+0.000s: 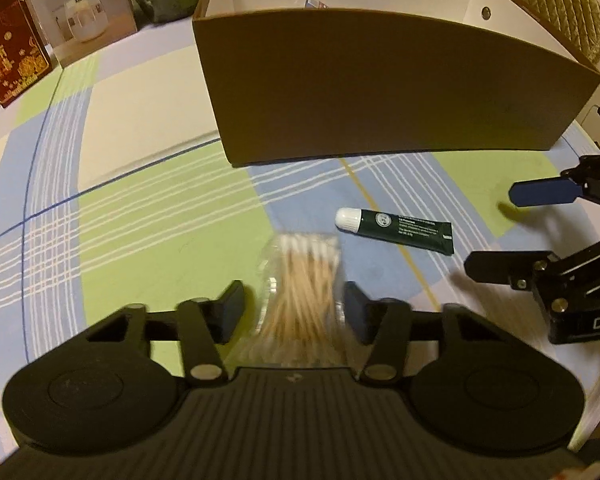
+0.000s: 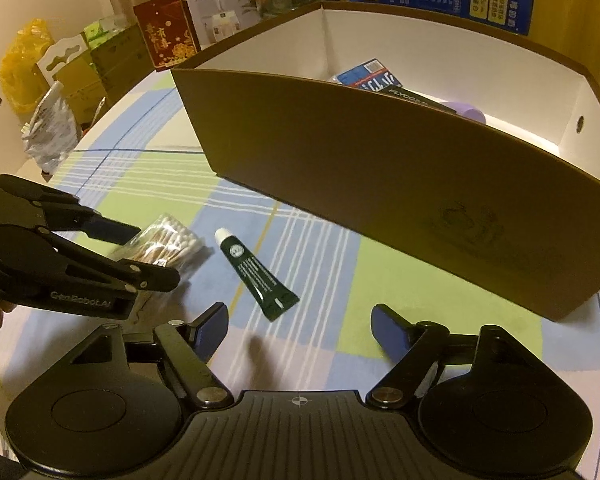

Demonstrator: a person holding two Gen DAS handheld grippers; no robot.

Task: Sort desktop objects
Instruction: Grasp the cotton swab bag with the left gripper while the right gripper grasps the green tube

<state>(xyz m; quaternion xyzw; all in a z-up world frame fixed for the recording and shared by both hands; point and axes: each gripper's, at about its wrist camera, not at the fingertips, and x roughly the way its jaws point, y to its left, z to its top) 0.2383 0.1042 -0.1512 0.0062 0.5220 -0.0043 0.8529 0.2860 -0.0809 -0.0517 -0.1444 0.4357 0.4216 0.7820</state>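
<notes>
Now left gripper [image 1: 294, 310] jaws straddle cotton-swab pack [image 1: 300, 280], not clamped; pack flat on tabletop [image 1: 140, 208]. Right gripper [image 2: 298, 330] released, aimed at green tube [image 2: 256, 274], 12 o'clock. Box [image 2: 380, 168] beyond awaits both.

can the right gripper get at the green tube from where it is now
Probably yes. The green tube lies flat on the tablecloth just ahead of the open right gripper, nothing between them. The left gripper is off to the side, over the cotton swabs.
</notes>
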